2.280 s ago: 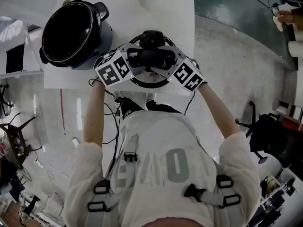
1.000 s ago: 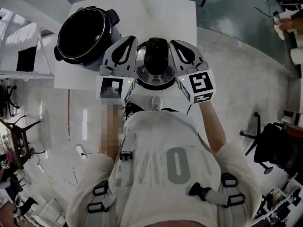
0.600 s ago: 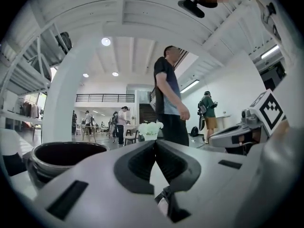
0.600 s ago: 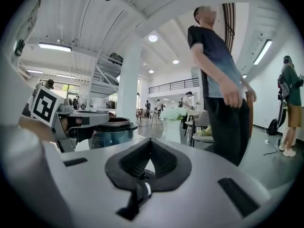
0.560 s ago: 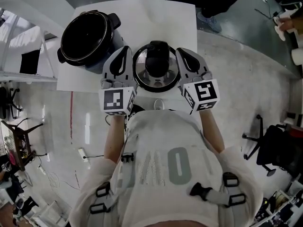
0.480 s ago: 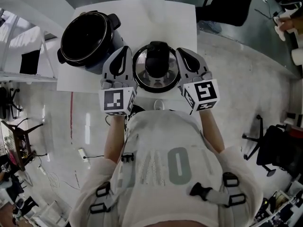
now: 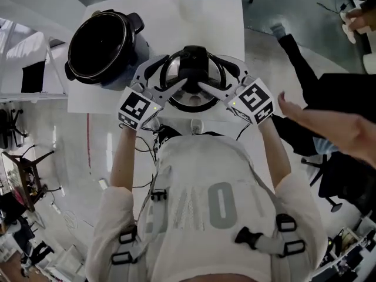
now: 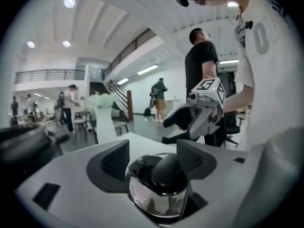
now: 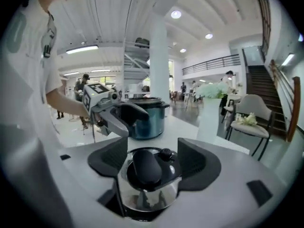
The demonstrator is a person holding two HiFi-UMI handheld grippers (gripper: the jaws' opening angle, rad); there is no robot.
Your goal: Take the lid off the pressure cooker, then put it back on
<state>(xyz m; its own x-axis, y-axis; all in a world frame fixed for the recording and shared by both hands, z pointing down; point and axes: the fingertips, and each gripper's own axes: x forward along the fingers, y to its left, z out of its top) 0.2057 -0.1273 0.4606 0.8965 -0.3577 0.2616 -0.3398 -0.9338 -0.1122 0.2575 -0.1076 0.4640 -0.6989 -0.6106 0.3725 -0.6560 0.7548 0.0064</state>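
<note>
Here, nearest the camera, the left forearm (image 7: 120, 157) and right forearm (image 7: 274, 154) reach forward with elbows out. The wrists are turned inward, so that the two grippers converge from either side and tip slightly downward. The left gripper (image 7: 180, 69) comes in from the left and the right gripper (image 7: 207, 69) from the right; each carries one marker cube. The jaws of both stand apart, having just been opening, and straddle the black handle (image 9: 146, 167) of the lid (image 7: 189, 100), with no pad seen pressing on it. Each gripper view shows the handle and the polished dome in the gap, with the opposite gripper beyond. The one lid lies handle up on the white table (image 7: 217, 22), near its front edge and directly before the person. The one pot (image 7: 100, 40), open and dark inside, stands beyond and to the left of the lid, at the table's far left and apart from it. One vase (image 9: 210, 115) of white flowers stands at the far edge. Farther right, off the table, a bystander's arm (image 7: 329, 128) reaches into view. Half a second earlier the grippers flanked the lid, pointing away from the person with jaws together; now they angle in over it with jaws parted. Lid and pot have kept their places, and the bystander's arm is new.
</note>
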